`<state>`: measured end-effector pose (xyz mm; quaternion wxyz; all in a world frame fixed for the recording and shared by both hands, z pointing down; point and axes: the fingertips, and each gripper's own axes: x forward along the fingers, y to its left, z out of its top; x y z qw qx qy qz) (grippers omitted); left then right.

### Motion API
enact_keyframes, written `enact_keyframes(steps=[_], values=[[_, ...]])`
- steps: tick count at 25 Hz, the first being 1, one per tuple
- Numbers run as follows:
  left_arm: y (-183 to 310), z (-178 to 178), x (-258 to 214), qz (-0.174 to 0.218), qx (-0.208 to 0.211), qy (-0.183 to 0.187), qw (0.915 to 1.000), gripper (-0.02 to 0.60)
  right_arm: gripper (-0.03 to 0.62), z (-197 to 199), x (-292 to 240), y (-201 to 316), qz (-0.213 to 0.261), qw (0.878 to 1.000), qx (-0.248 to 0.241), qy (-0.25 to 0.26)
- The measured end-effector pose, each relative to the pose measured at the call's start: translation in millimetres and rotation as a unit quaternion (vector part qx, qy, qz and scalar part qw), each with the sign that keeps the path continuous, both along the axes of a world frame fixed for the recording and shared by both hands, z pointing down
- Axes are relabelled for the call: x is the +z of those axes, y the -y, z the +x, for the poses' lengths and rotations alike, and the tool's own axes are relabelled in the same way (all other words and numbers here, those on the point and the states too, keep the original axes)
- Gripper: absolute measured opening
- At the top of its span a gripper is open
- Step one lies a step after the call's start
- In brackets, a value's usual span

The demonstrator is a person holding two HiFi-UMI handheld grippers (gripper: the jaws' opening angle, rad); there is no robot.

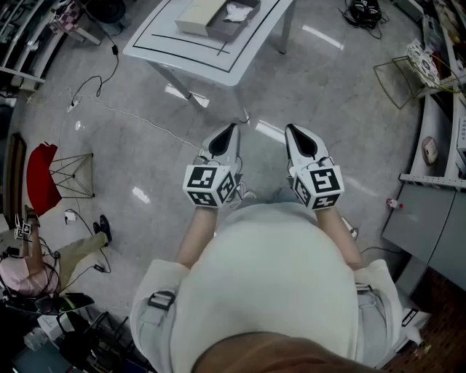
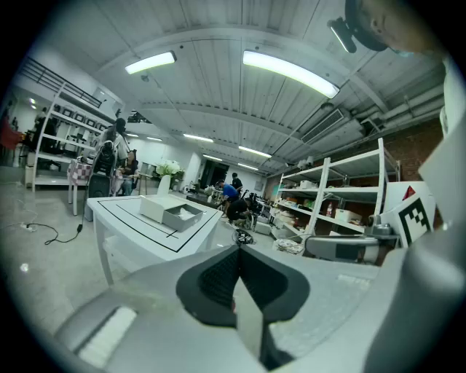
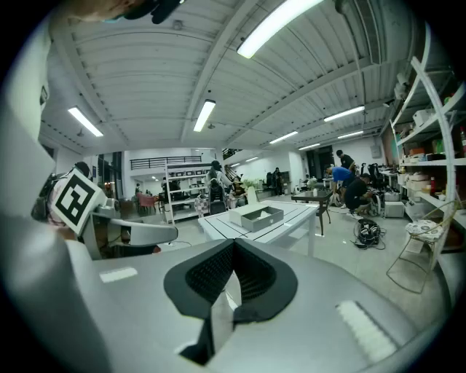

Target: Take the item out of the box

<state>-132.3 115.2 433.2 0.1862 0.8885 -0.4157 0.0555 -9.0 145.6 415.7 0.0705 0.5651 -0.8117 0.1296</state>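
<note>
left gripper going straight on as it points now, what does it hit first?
Likely nothing near: the left gripper, shut and empty, aims just right of the white table holding the open box. Beyond lies floor, then a cable coil, though depth is unclear.

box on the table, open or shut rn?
Open. The box shows its grey inside from above, with a white item lying in it; a pale piece, likely its lid, lies alongside.
</note>
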Motion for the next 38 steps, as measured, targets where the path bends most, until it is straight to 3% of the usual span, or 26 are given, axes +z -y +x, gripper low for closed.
enact_keyframes(steps=[3,9,15,25,38], values=[[-26.3,8.0,-10.6,-0.003,0.007,-0.005,1.0000,0.000,-0.003,4.6,-17.3,-22.0,0.000,1.000,0.013,0.022],[-53.0,18.6,-22.0,-0.003,0.021,-0.021,0.9996,0.000,-0.003,6.3,-31.5,-51.7,0.017,0.999,0.026,0.018],[-68.1,20.0,-23.1,0.006,0.032,-0.007,0.9994,0.000,-0.003,-4.2,-31.1,-68.5,0.023,0.999,0.020,0.009],[-60.8,-5.0,-16.6,-0.002,0.042,-0.016,0.9990,0.000,-0.003,-39.2,-34.0,-62.7,0.041,0.999,0.006,0.021],[-44.7,-31.3,-13.7,-0.007,0.039,-0.021,0.9990,0.000,-0.002,-66.0,-29.0,-53.2,0.030,0.999,-0.003,0.014]])
